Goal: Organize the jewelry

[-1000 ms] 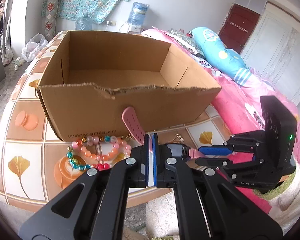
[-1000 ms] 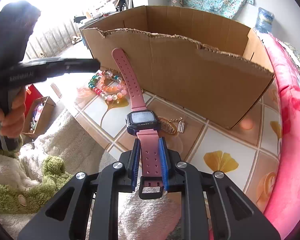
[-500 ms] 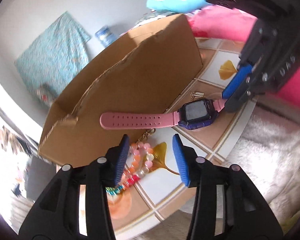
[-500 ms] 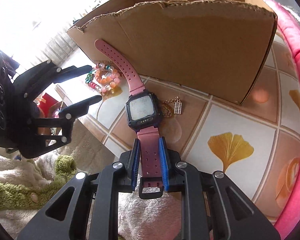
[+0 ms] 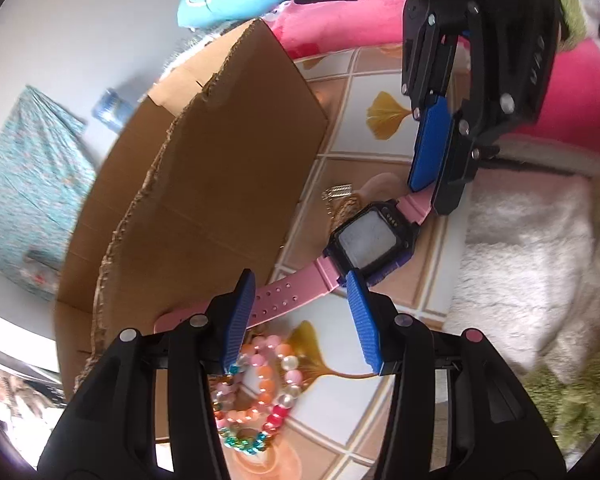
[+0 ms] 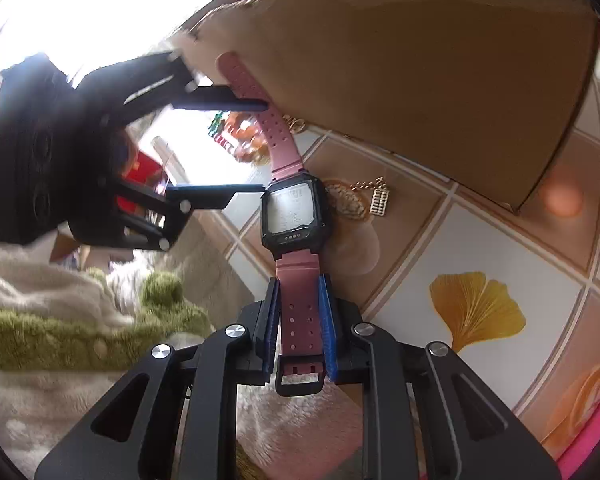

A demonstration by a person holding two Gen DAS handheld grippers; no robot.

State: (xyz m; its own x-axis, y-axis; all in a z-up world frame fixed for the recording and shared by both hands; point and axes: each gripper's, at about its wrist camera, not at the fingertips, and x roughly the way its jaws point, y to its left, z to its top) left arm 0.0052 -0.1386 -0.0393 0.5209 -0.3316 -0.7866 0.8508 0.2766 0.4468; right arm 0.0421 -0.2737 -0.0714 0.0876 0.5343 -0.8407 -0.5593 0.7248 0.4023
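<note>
My right gripper (image 6: 299, 320) clamps the buckle end of the pink-strapped, black-cased digital watch (image 6: 291, 210) above the tiled tabletop's (image 6: 500, 240) near edge. My left gripper (image 5: 300, 312) is spread open astride the holed strap, pads clear. Under it lies a pastel bead bracelet (image 5: 256, 392); beyond stands the brown cardboard box (image 5: 204, 184).

We cannot read the watch (image 6: 292, 210) screen; it is washed out. The cardboard box (image 5: 204, 184) hides its strap tip, and the bead bracelets (image 5: 256, 392) are partly blurred.
</note>
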